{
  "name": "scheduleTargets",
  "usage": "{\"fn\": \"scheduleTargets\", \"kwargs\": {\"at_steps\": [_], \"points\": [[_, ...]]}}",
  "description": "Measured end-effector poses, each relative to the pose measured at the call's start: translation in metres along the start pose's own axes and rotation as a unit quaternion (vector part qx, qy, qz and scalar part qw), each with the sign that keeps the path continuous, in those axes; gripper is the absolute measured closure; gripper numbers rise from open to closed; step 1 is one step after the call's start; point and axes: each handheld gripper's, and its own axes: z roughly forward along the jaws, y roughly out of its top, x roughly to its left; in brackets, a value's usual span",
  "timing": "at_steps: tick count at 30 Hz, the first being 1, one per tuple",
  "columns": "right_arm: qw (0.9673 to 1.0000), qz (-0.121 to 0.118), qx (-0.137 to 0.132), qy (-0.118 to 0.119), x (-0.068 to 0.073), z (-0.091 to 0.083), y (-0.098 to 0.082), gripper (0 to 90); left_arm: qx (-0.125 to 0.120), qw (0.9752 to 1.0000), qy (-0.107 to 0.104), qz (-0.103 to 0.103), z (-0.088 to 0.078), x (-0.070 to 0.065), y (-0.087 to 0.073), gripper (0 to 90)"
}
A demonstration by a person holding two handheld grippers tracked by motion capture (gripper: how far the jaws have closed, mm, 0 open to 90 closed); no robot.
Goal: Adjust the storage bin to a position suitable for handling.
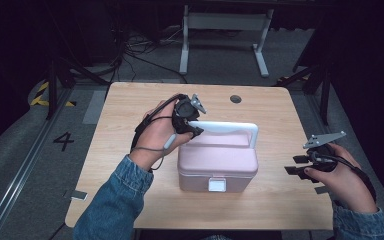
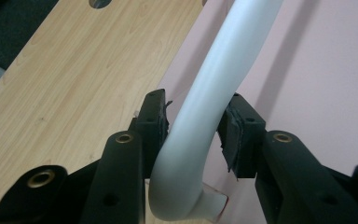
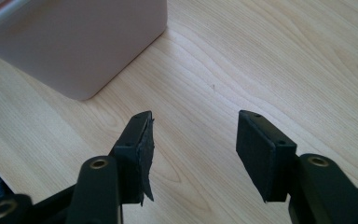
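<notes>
On the far left I see my left forearm in a blue denim sleeve (image 1: pixel 112 200) coming up over the light wooden counter (image 1: pixel 130 110). My left hand (image 1: pixel 155 137) holds the left gripper (image 1: pixel 196 129) at the left end of the white curved plastic handle (image 1: pixel 230 126) of the box. In the left gripper view the jaws stand on both sides of this handle (image 2: pixel 200 121) near its bend; the left pad (image 2: pixel 154 122) touches it, and the right pad (image 2: pixel 235 135) is just beside it, so I cannot tell if it presses fully. The grip looks like a pinch on the handle.

In the middle of the counter stands the pale pink rectangular plastic box (image 1: pixel 217 162). Its lid is down and a small white latch (image 1: pixel 217 185) sits on the near side. The handle is raised upright over the far part of the lid.

Behind the box, near the far edge of the counter, there is a small round dark hole (image 1: pixel 235 98).

On the right, my right hand (image 1: pixel 342 175) holds the right gripper (image 1: pixel 295 165) near the counter's right edge, apart from the box. In the right gripper view its jaws are spread wide with only bare wood between them, and a corner of the pink box (image 3: pixel 81 42) is ahead.
</notes>
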Motion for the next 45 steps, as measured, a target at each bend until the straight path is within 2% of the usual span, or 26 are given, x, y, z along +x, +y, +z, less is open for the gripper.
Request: {"fn": "scheduleTargets", "kwargs": {"at_steps": [2, 11, 22, 23, 27, 28, 33, 39, 45], "points": [[1.0000, 0.002, -0.002, 0.000, 0.000, -0.001, 0.000, 46.6, 0.000, 1.0000, 0.000, -0.005, -0.003, 0.000, 0.001, 64.8], [1.0000, -0.001, -0.006, -0.001, 0.000, -0.001, 0.000, 46.6, -0.007, 1.0000, -0.001, -0.002, -0.013, 0.002, 0.006, 65.2], [1.0000, 0.000, -0.003, 0.001, 0.001, 0.000, 0.001, 46.4, -0.017, 0.9998, 0.005, -0.008, -0.016, 0.004, 0.009, 65.1], [1.0000, 0.000, -0.004, 0.001, 0.001, 0.000, 0.001, 46.4, -0.012, 0.9999, -0.001, -0.007, -0.017, 0.006, 0.010, 65.1], [1.0000, 0.001, -0.004, 0.000, 0.001, 0.000, 0.000, 46.5, -0.018, 0.9997, -0.003, -0.015, -0.017, 0.009, 0.010, 64.9], [1.0000, 0.000, -0.005, -0.001, 0.000, 0.000, 0.000, 46.6, -0.020, 0.9997, -0.001, -0.011, -0.017, 0.010, 0.010, 64.7], [0.9999, -0.006, -0.013, -0.002, 0.004, -0.002, 0.003, 47.9, -0.036, 0.9992, 0.007, -0.018, -0.016, 0.013, 0.010, 63.7], [0.9994, -0.015, -0.030, 0.010, 0.010, -0.005, 0.007, 49.2, -0.043, 0.9988, 0.005, -0.021, -0.017, 0.017, 0.011, 63.2], [0.9983, -0.024, -0.048, 0.021, 0.016, -0.007, 0.011, 50.3, -0.056, 0.9979, 0.013, -0.029, -0.015, 0.022, 0.011, 62.3]]}}
